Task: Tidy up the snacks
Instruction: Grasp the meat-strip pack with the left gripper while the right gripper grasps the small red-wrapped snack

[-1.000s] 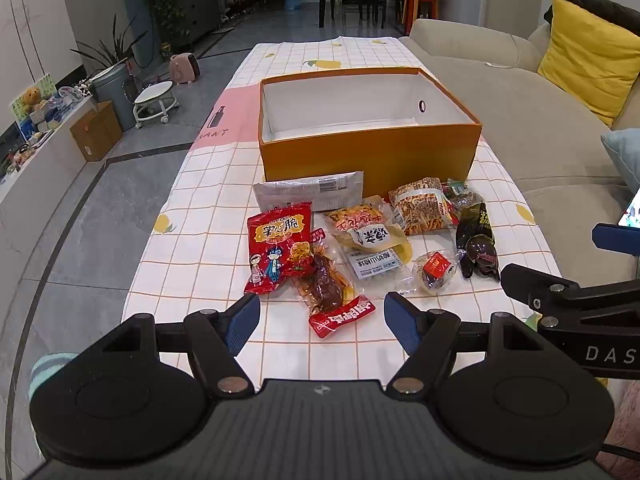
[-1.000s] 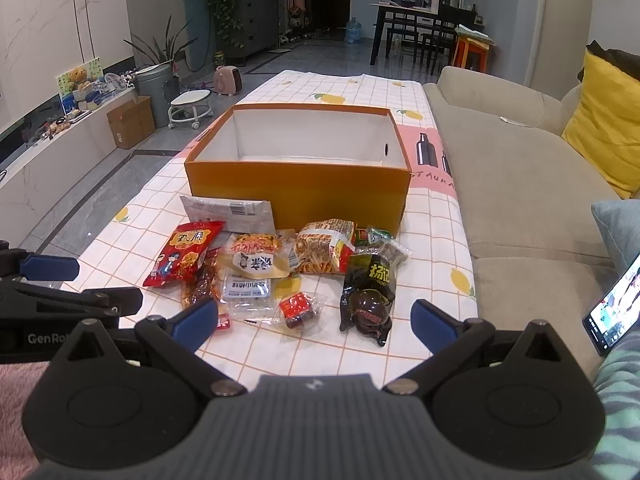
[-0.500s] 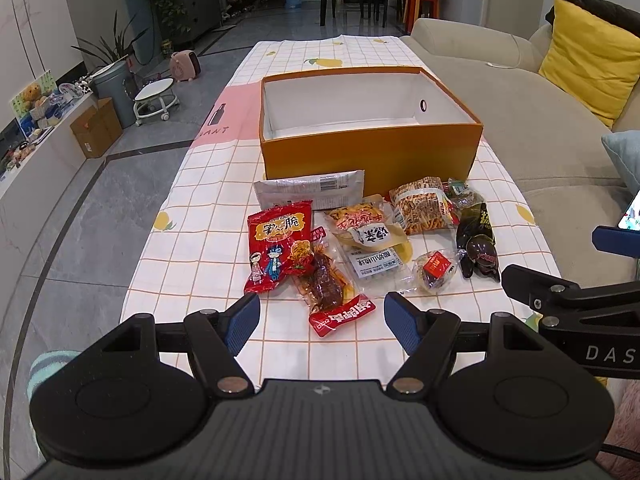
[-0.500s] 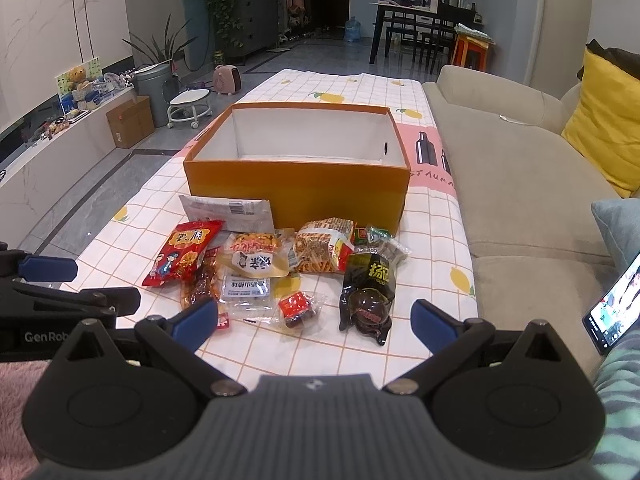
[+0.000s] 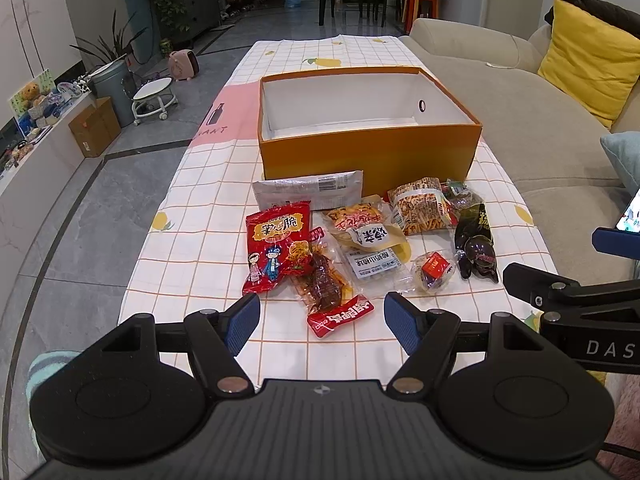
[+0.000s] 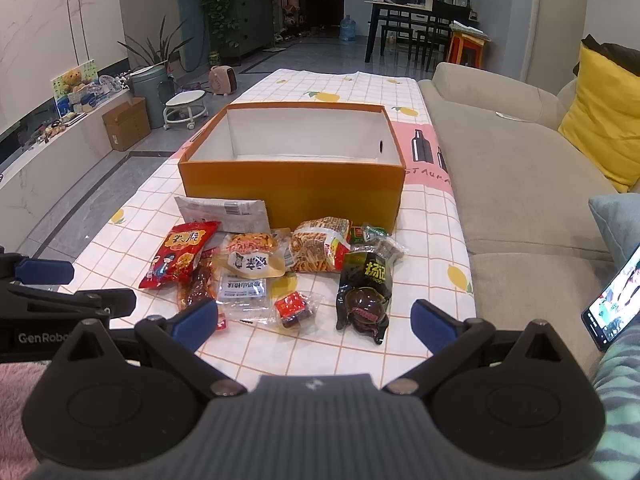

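Both grippers sit low at the near edge of the tabletop (image 5: 192, 184), fingers spread wide, nothing between them. L gripper (image 5: 322, 322) hovers just short of the snack pile; its blue pads (image 5: 241, 322) flank a small red sachet (image 5: 340, 316) that lies beyond them, not touched. R gripper (image 6: 314, 320) is likewise empty, w/ a dark plum-type packet (image 6: 365, 290) and a small clear-wrapped red candy (image 6: 292, 308) ahead of it on the cloth.

Snacks lie in a loose cluster betw. me and an orange box (image 5: 368, 156), all on the checked cloth. From L wrist cam: red noodle-snack bag (image 5: 278, 246) at the left of the pile, partly overlapping a clear pack of brown meat (image 5: 324, 280); silver-white flat packet (image 5: 308, 192) leaning right against the box front; a yellow-orange pouch (image 5: 364, 228) in the middle w/ a clear labelled pack (image 5: 374, 266) just below it; a bag of stick crisps (image 5: 422, 210) to the right, touching a small green-ish wrapper (image 5: 456, 194) behind it.

Box is open-topped, white inside, and I see nothing in it from either cam. Beige sofa (image 6: 512, 184) runs along the right side w/ a yellow cushion (image 6: 604, 120). A phone (image 6: 612, 312) w/ lit screen shows at far right.
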The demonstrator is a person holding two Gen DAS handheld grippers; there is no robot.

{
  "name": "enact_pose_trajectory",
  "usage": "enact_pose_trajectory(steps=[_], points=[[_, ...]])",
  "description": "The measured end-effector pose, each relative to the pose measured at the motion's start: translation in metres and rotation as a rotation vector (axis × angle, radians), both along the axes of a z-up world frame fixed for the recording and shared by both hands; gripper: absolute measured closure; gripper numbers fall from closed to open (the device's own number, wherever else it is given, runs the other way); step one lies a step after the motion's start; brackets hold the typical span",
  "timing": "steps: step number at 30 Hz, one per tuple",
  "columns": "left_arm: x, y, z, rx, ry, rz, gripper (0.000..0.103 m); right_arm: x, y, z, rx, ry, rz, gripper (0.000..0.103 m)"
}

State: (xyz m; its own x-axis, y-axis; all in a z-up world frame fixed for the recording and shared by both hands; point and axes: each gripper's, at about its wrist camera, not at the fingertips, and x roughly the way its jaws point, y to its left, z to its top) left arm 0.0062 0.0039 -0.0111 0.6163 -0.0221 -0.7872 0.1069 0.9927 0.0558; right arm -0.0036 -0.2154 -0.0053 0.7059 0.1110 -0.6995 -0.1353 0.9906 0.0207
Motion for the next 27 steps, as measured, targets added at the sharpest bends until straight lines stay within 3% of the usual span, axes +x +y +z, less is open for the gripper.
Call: enact_pose_trajectory(steps=[14, 17, 20, 27], points=[[0.009, 0.004, 0.003, -0.042, 0.004, -0.020, 0.022, 0.010, -0.004, -0.004, 0.029, 0.024, 0.015, 0.004], [0.015, 0.005, 0.004, -0.068, -0.003, -0.055, 0.033, 0.018, -0.007, -0.009, 0.039, 0.047, 0.017, 0.005], [0.025, 0.005, 0.001, -0.088, 0.006, -0.071, 0.045, 0.029, -0.009, -0.018, 0.038, 0.072, 0.011, 0.023], [0.062, 0.006, -0.017, -0.033, 0.063, -0.087, 0.042, 0.054, -0.013, -0.040, 0.071, 0.137, 0.012, 0.033]])
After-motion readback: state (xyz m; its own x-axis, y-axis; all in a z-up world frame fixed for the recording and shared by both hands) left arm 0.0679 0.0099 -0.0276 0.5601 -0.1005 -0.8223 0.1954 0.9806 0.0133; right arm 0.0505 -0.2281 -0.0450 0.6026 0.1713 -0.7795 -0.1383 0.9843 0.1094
